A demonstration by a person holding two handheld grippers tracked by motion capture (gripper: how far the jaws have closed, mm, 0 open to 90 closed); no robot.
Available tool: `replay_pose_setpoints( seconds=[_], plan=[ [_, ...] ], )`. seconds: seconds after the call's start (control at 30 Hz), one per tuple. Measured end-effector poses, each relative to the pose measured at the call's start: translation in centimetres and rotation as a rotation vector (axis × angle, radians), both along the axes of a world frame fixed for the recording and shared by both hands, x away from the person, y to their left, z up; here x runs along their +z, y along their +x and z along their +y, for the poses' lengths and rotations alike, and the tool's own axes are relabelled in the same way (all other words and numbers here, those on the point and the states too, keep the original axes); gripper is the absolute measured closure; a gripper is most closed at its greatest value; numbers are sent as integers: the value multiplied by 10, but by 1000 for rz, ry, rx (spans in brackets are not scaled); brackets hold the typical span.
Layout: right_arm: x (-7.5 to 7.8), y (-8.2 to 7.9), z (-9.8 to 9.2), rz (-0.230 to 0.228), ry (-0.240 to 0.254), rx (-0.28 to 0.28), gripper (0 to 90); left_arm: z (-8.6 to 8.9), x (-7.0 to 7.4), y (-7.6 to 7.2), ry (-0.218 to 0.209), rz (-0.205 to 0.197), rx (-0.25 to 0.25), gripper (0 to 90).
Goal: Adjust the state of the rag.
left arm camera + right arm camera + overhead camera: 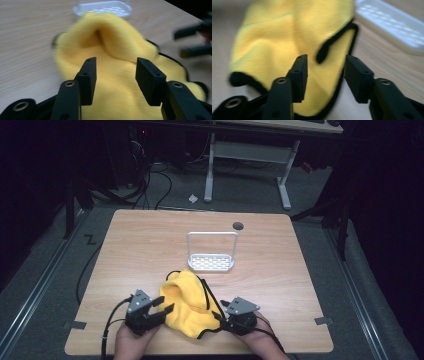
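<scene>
A crumpled yellow cloth (187,302) with a black hem lies on the wooden table (150,245) near its front edge. My left gripper (165,304) sits at the cloth's left side, jaws apart. In the left gripper view, the left gripper (116,72) stands open with the cloth (112,42) bunched just beyond its pads. My right gripper (220,311) is at the cloth's right edge. In the right gripper view, the right gripper (325,72) is open over the cloth (277,37), above its black hem, with no pad pressing on it.
A white perforated tray with a tall wire handle (211,262) stands just behind the cloth at mid-table. It also appears as the white tray (102,7) and the white tray (392,25). A round cable hole (238,225) is at the far edge. Beyond the table stand desk legs and cables.
</scene>
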State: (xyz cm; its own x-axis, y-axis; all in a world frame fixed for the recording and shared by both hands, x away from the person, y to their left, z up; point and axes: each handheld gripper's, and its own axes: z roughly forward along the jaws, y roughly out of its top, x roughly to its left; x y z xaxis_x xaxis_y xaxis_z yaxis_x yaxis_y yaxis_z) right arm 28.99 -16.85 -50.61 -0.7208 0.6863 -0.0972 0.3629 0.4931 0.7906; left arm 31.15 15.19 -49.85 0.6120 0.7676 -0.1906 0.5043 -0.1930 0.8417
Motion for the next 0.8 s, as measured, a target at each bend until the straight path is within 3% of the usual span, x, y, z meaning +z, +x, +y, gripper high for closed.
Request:
replay_pose_setpoints(
  seconds=[0.03, 0.1, 0.23, 0.37, 0.43, 0.57, 0.67, 0.73, 0.8],
  plan=[
    [-4, -5, 12, 29, -18, 59, 679, 7, -3, 6, 0, 14, 23, 535],
    [-8, -9, 21, 46, -47, 99, 792, 18, -9, 19, 7, 38, 45, 538],
    [-12, -12, 32, 62, -95, 125, 893, 19, -19, 38, -9, 89, 36, 556],
    [-18, -11, 35, 93, -130, 143, 900, 11, -27, 49, -6, 142, -5, 747],
    [-20, -10, 34, 98, -132, 144, 900, 8, -28, 48, 2, 142, -13, 832],
    [-20, -8, 30, 93, -132, 126, 900, 8, -25, 40, -21, 140, -28, 839],
    [-20, 1, 20, 92, -131, 82, 900, 5, -26, 31, -13, 141, -52, 840],
    [-20, 14, 5, 96, -117, 17, 900, -1, -29, 23, -4, 148, -84, 842],
    [-20, 18, 0, 99, -115, -4, 900, -11, -31, 15, 14, 156, -126, 842]
  ],
)
